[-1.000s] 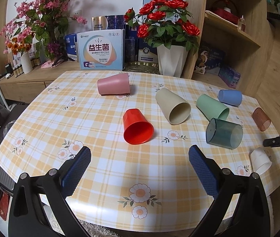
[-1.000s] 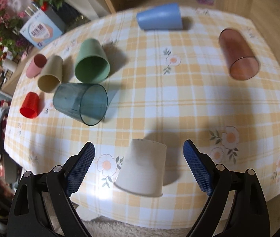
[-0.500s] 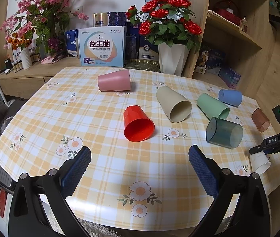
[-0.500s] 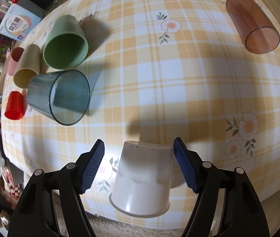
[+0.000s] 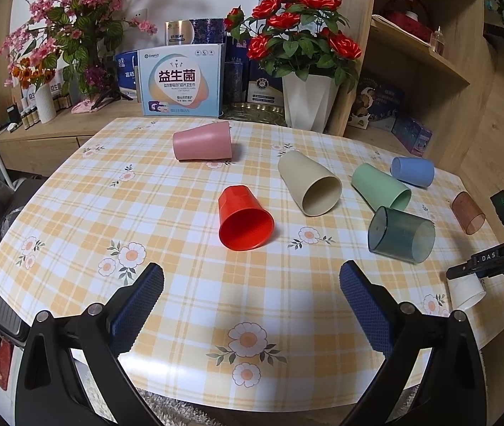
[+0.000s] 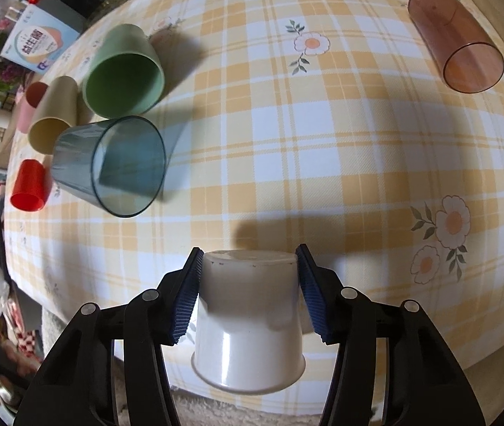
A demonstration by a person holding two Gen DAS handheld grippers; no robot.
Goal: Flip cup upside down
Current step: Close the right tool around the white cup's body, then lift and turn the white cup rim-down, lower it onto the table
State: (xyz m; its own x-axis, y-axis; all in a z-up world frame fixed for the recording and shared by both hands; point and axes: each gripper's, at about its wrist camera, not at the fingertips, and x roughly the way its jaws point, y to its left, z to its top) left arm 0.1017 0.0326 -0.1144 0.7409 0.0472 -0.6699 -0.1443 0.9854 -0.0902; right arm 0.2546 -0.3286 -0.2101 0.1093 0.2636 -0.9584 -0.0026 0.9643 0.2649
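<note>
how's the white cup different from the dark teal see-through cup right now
The white cup is opaque; the dark teal cup is see-through, the tablecloth showing through its wall. The white cup sits between the blue pads of the right gripper, which press its sides near the base; nothing touches the teal cup. The white cup lies at the table edge, the teal one further in. Both lie on their sides.
</note>
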